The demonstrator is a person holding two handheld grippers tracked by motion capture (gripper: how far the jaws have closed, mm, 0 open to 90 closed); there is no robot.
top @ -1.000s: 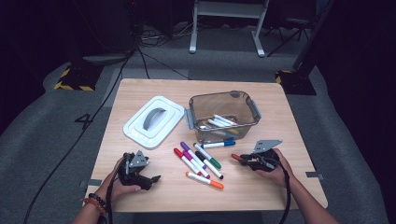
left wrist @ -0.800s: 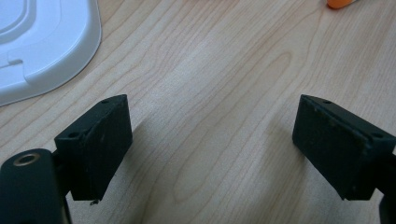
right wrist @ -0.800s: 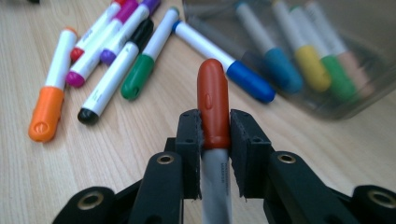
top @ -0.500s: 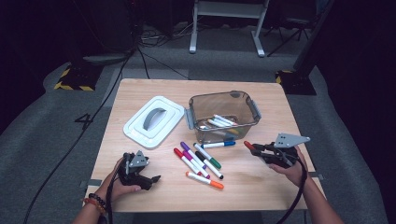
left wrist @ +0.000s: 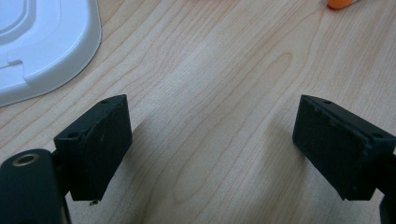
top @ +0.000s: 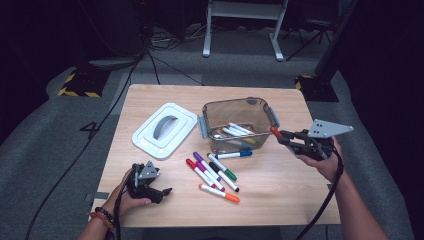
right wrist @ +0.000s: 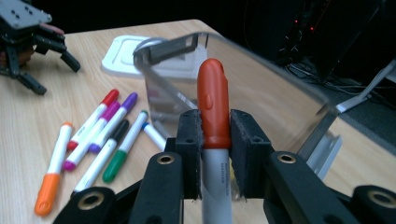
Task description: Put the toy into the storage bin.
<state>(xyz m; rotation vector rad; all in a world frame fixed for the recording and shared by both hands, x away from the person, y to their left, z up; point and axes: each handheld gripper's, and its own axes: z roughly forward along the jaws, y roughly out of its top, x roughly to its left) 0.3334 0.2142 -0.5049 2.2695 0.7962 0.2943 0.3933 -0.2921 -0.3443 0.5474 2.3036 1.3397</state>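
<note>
Bright table (top: 280, 200), dark surroundings, soft focus.

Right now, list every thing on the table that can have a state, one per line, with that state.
Clear bin: open, lid off, upright, several markers inside.
White lid: lying flat on the table beside the bin.
Red-capped marker: capped, clamped in the right gripper, off the table beside the bin.
Loose markers: capped, lying on the table.
Left gripper: open, nothing between its pads, low over bare wood.
</note>
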